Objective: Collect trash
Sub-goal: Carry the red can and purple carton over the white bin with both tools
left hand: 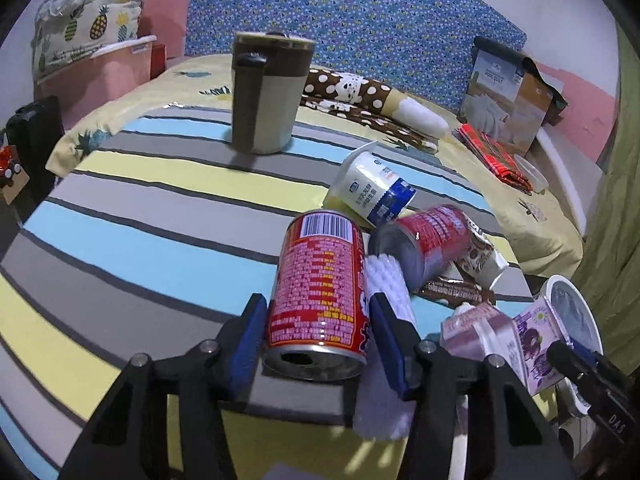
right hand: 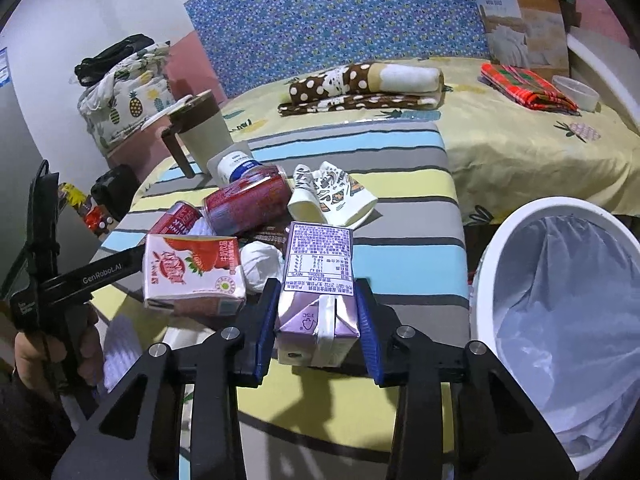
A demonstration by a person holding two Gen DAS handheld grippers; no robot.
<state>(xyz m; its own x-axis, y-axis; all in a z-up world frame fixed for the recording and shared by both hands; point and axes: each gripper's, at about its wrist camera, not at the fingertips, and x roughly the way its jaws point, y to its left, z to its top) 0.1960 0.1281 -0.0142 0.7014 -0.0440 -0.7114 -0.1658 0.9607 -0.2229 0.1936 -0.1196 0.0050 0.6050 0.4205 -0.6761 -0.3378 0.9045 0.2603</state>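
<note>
Trash lies in a heap on the striped cover of a bed, and I give places from the purple milk carton, which is nearest. The right gripper has its two blue pads pressed on both sides of this carton, so it is clamped on it. Just left of the carton lies a pink strawberry carton, and between them a crumpled white tissue. To the right of the carton, off the bed edge, stands a white bin with a clear bag inside.

Further left of the carton, the left gripper has a red can between its pads. The right pad touches the can; at the left pad I cannot tell if a thin gap remains. A white brush-like thing lies against the can, partly under the right finger.

Behind the carton lie a second red can on its side, a brown wrapper, a crushed patterned paper cup and a white yogurt cup with a blue label. Beyond these stands a brown and beige jug, upright.

Far behind the carton, on the yellow pineapple sheet, are a rolled dotted brown blanket, a red plaid cloth and a bedding package. A blue flowered headboard closes the view.
</note>
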